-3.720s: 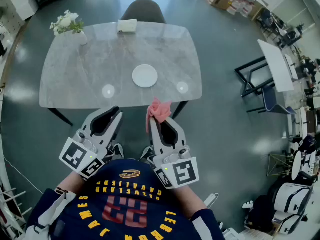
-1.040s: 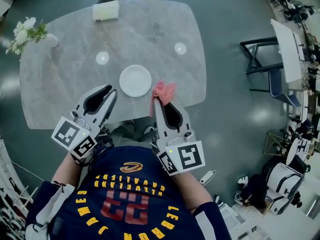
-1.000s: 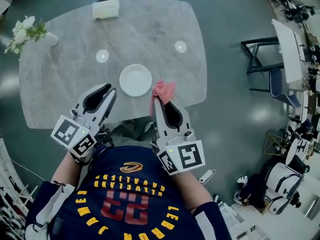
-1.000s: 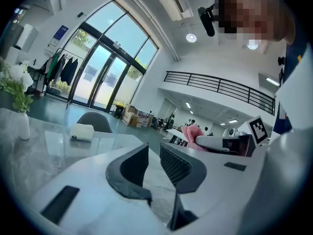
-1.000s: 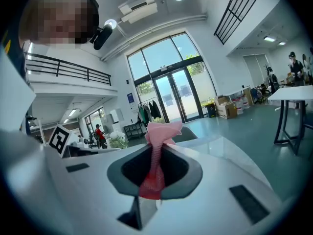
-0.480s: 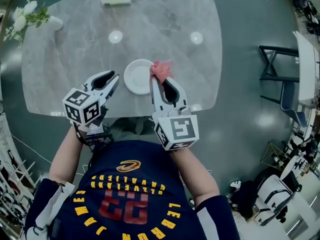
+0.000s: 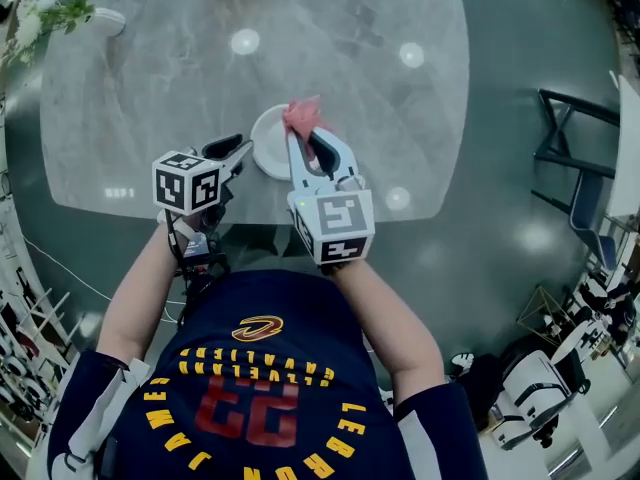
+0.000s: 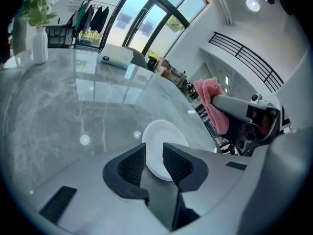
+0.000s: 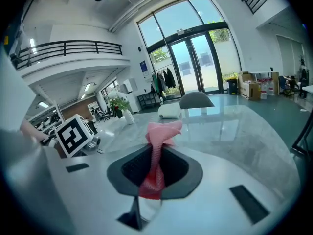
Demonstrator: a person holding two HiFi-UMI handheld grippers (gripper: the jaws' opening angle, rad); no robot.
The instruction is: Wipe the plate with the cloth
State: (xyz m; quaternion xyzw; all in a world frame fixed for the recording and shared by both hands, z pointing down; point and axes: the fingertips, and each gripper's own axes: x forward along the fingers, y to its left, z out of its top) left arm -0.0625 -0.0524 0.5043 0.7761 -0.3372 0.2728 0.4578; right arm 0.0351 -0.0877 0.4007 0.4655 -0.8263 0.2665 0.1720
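Your right claw (image 9: pixel 155 166) is clamped on the pink cloth (image 9: pixel 160 131), and the free end of the cloth stands bunched beyond the jaws. Your left claw (image 8: pixel 154 156) has its jaws narrowly apart. The near rim of the white plate (image 8: pixel 165 138) shows in the gap, but contact cannot be confirmed. The plate lies on the grey marble table (image 7: pixel 150 98) near its front edge, with the cloth at its far right rim. A vase of flowers (image 7: pixel 70 16) stands at the far left corner.
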